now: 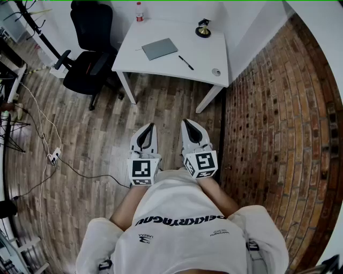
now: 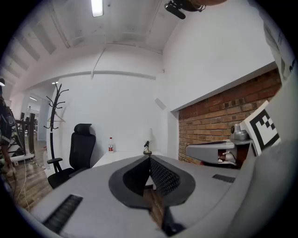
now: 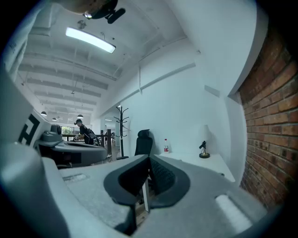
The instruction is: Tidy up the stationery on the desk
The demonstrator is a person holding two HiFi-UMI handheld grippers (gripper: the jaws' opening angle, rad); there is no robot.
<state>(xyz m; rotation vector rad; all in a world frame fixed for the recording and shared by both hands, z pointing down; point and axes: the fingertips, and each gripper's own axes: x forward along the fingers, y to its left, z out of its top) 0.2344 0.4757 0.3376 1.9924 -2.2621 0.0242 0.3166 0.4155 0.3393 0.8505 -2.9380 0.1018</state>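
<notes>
A white desk (image 1: 161, 64) stands ahead of me, well out of reach. On it lie a grey notebook (image 1: 159, 48), a black pen (image 1: 186, 62) and a small round grey thing (image 1: 216, 71). My left gripper (image 1: 144, 131) and right gripper (image 1: 190, 127) are held side by side over the wooden floor, short of the desk. Both are shut, jaws meeting at the tips with nothing between them. In the left gripper view the jaws (image 2: 149, 158) point at the far desk (image 2: 116, 158); the right gripper view shows its jaws (image 3: 149, 160) aimed the same way.
A black office chair (image 1: 88, 59) stands left of the desk. A bottle (image 1: 139, 10) and a small dark figurine on a round base (image 1: 202, 29) sit at the desk's back. A brick wall (image 1: 278, 123) runs along the right. Cables and a power strip (image 1: 52, 157) lie on the floor at left.
</notes>
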